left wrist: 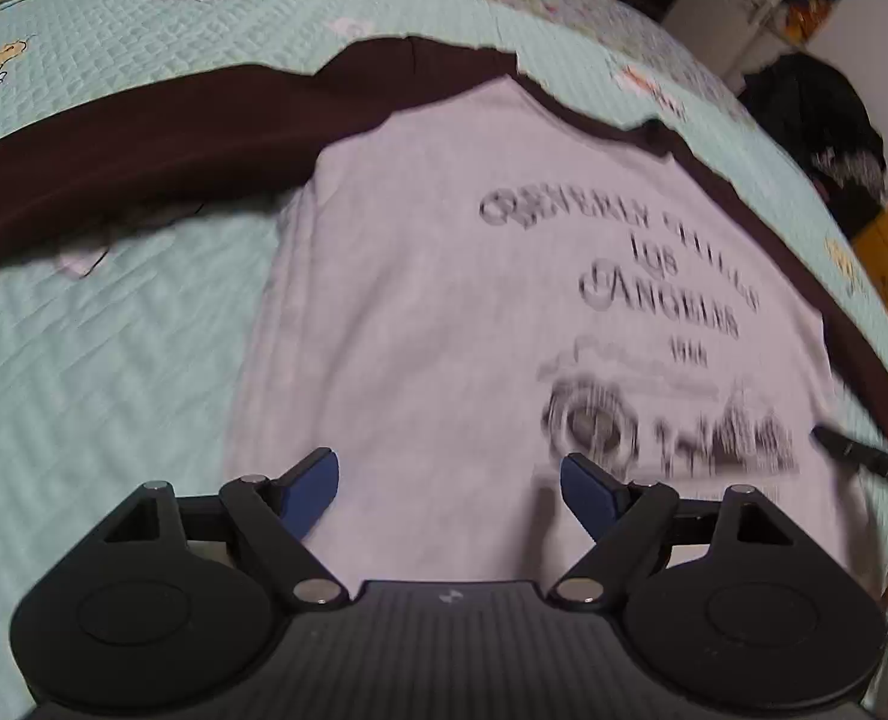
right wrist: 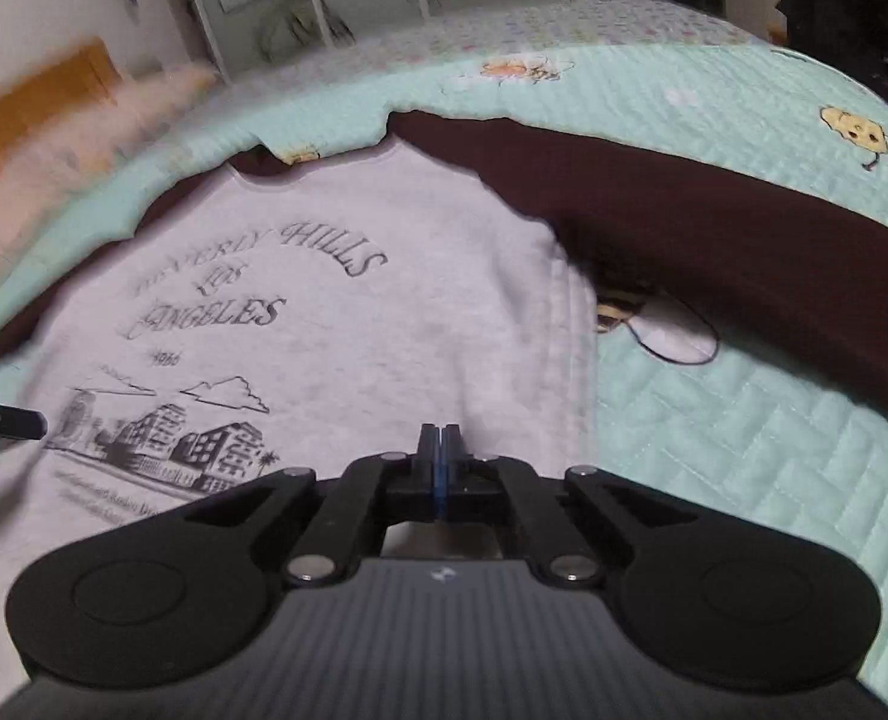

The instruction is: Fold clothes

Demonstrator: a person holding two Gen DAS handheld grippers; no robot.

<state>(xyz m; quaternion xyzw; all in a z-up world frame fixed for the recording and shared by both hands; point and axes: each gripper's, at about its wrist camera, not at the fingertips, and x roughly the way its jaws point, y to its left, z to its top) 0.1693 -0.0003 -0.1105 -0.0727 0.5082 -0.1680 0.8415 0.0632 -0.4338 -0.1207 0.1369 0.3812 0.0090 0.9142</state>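
Sweatshirt spread flat on quilted bed.
Left gripper fingers apart above the hem; right gripper fingers pressed together, gripping nothing visible.

both wrist views are aimed low and close across the bed; the printed sweatshirt is shared.

"BEVERLY HILLS LOS ANGELES" printed in dark letters on pale grey dark-sleeved sweatshirt, year below unreadable, small print under the building drawing too blurred
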